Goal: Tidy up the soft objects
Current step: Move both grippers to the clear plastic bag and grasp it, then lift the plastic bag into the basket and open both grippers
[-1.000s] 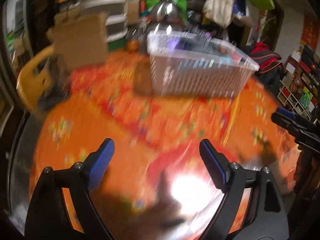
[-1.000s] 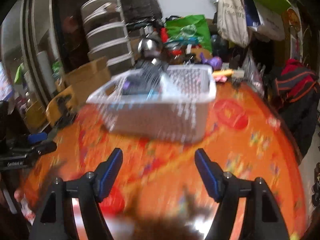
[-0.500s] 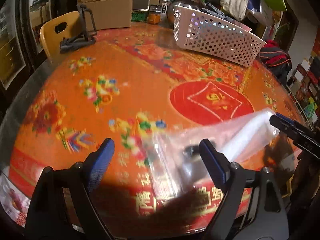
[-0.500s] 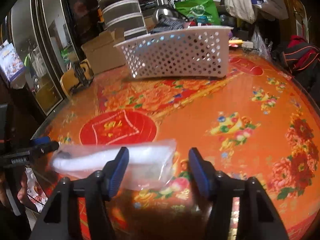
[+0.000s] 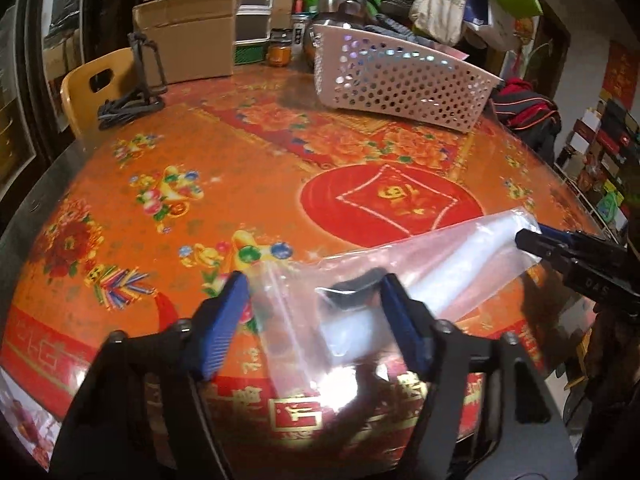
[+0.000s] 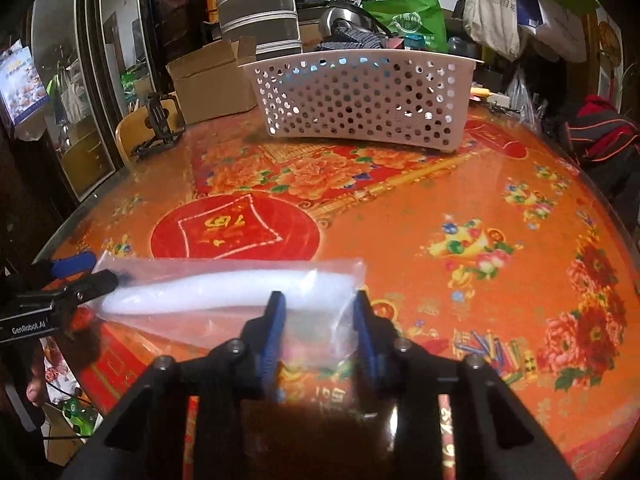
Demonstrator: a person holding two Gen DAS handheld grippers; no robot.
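Between both tools hangs a bag [image 6: 224,292], light, limp and slippery: left tool [image 5: 316,312] and right tool [image 6: 318,320] half-closed around its ends.

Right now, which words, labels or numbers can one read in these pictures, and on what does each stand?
"GenRobot.AI": on the body of the left gripper, right wrist view.
"DAS": on the body of the right gripper, perhaps only part of a word.
Gold characters on the tablecloth: too blurred to read.
Print on the green bag: too small to read.
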